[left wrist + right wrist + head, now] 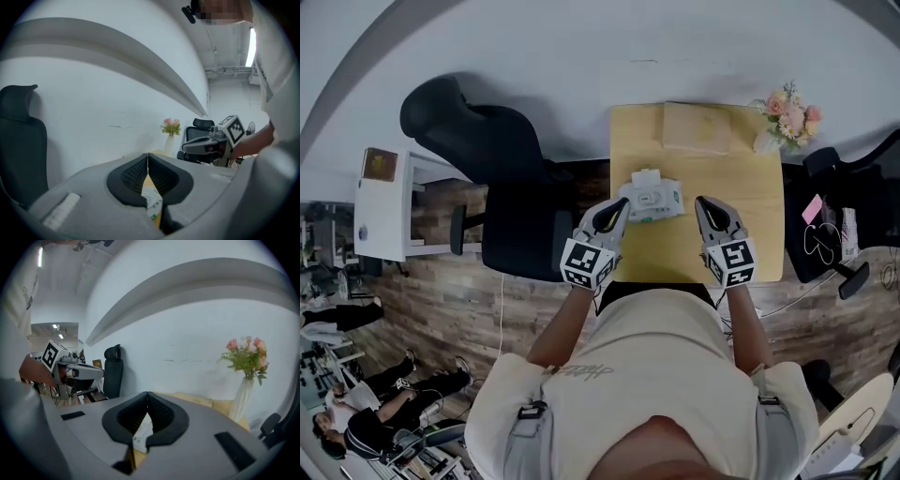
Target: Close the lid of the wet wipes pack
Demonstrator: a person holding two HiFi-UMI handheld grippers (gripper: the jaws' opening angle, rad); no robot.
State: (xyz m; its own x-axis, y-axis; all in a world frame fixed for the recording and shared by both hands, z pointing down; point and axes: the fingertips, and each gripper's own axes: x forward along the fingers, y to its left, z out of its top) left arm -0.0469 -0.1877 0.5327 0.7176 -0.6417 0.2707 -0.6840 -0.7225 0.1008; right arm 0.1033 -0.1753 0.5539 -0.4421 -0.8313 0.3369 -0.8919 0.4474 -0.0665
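We log wet wipes pack (652,200) flat on desk (755,202), between both tools, just beside left gripper (619,208); contact unclear. Left jaws pressed together, nothing pinched. Right gripper (705,208) near, jaws likewise together, empty. White flap at pack's far edge looks raised, so we judge lid unclosed and whole press-down left.

White, green-edged soft plastic wet wipes pack (652,201) lies flat mid-way across the light wooden table (759,187). Its white lid flap (647,176) appears raised at the far edge.
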